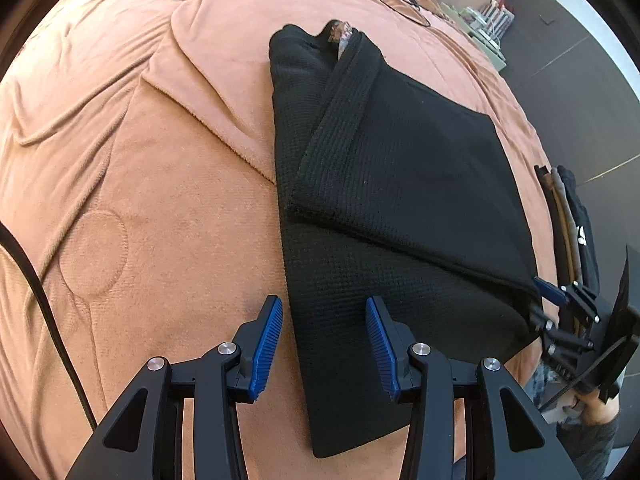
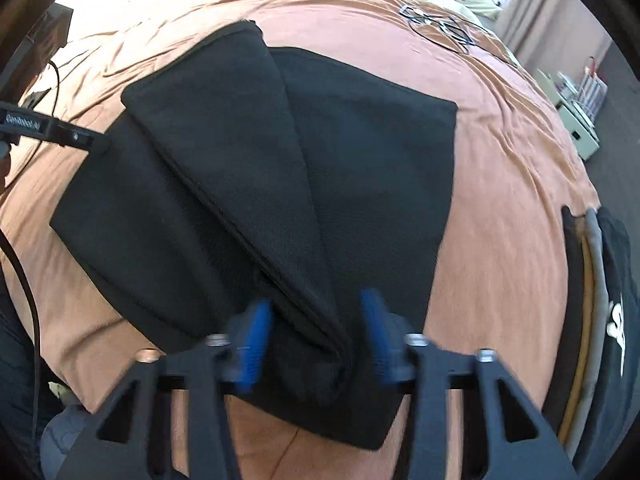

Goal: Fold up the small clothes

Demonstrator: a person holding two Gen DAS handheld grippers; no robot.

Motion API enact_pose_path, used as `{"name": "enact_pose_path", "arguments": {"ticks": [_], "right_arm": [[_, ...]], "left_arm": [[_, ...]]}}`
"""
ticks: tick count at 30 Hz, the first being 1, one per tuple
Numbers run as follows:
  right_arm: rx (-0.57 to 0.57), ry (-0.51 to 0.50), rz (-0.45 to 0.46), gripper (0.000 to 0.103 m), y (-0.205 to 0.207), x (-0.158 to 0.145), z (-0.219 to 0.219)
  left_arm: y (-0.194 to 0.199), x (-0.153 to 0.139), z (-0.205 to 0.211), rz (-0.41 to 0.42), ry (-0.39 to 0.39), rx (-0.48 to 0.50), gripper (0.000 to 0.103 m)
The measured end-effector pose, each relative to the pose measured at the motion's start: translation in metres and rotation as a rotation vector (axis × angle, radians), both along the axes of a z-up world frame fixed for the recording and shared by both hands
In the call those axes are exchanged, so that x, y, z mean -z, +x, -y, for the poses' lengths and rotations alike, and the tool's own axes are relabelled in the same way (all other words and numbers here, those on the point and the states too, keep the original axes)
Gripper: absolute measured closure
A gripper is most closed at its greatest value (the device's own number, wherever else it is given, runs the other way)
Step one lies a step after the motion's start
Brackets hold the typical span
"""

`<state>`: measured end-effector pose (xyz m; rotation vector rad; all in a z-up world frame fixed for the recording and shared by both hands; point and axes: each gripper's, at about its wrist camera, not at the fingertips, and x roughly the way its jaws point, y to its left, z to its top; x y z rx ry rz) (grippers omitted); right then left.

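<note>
A black knit garment (image 1: 400,184) lies partly folded on the orange bed cover (image 1: 160,160), with one flap laid diagonally over the rest. My left gripper (image 1: 324,344) is open and straddles the garment's near left edge; its pads stand clear of the cloth. In the right wrist view the garment (image 2: 240,160) fills the middle. My right gripper (image 2: 316,340) has a bunched fold of it between its blue pads, which stand wide and blurred. The right gripper (image 1: 540,304) also shows at the garment's right corner. The left gripper (image 2: 60,134) reaches in from the left.
A stack of folded dark clothes (image 2: 600,300) sits at the bed's right edge. Thin cables (image 2: 440,26) lie on the far part of the cover. A black cord (image 1: 40,300) runs along the left. Beyond the bed are a dark floor and small furniture (image 2: 580,120).
</note>
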<state>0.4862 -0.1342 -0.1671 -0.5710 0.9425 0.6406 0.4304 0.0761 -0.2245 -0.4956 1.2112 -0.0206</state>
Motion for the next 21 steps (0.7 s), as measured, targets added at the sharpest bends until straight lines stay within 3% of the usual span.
{"name": "enact_pose_path", "arguments": {"ticks": [1, 3, 9, 12, 21], "right_arm": [[-0.004, 0.014, -0.017, 0.089, 0.002, 0.0, 0.0], [0.013, 0.057, -0.045, 0.099, 0.006, -0.003, 0.006], [0.164, 0.326, -0.214, 0.101, 0.029, -0.013, 0.057], [0.215, 0.402, -0.261, 0.101, 0.035, -0.013, 0.078], [0.303, 0.489, -0.343, 0.101, 0.042, 0.01, 0.111]], "left_arm": [[0.0, 0.001, 0.001, -0.003, -0.001, 0.001, 0.057], [0.002, 0.002, 0.005, -0.008, 0.002, 0.008, 0.057], [0.004, 0.005, 0.015, -0.023, 0.003, 0.033, 0.057], [0.005, 0.007, 0.019, -0.032, 0.009, 0.049, 0.057], [0.01, 0.012, 0.032, -0.062, 0.045, 0.111, 0.057]]}}
